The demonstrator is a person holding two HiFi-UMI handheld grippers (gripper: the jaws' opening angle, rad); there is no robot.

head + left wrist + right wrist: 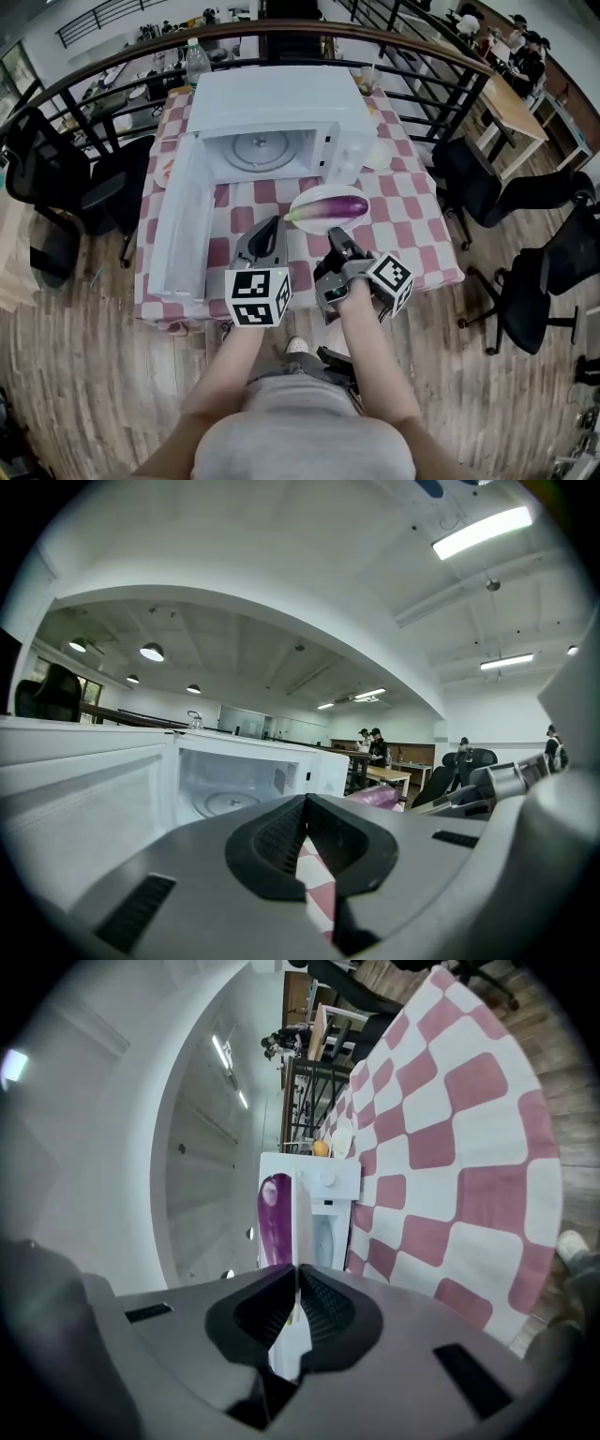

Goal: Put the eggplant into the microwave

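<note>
Purple eggplant (336, 207) lies lengthwise on a white plate (306, 201). Pos.: in front of the microwave (281, 108), toward its control-panel side, outside the cavity.

R claw (336, 238): clenched on the plate's near rim. The eggplant sits just beyond my jaw tips, on the plate surface, clear of the pads. In the right gripper view, the R claw (296, 1274) jaws pinch the plate (302, 1241) edge-on. The eggplant (274, 1218) lies against one face of the plate, straight ahead of the tips. I cannot tell whether the plate rests on the tablecloth (412, 220) or is raised off it.

L claw (266, 229): jaws together, nothing btwn them. It sits just left of the plate, pointing at the microwave. In the left gripper view, the L claw (305, 803) tips meet, w/ checked cloth visible below them. The eggplant (375, 797) shows ahead and to the right.

Microwave door (178, 225): swung fully open to the left. Cavity and turntable exposed.
</note>
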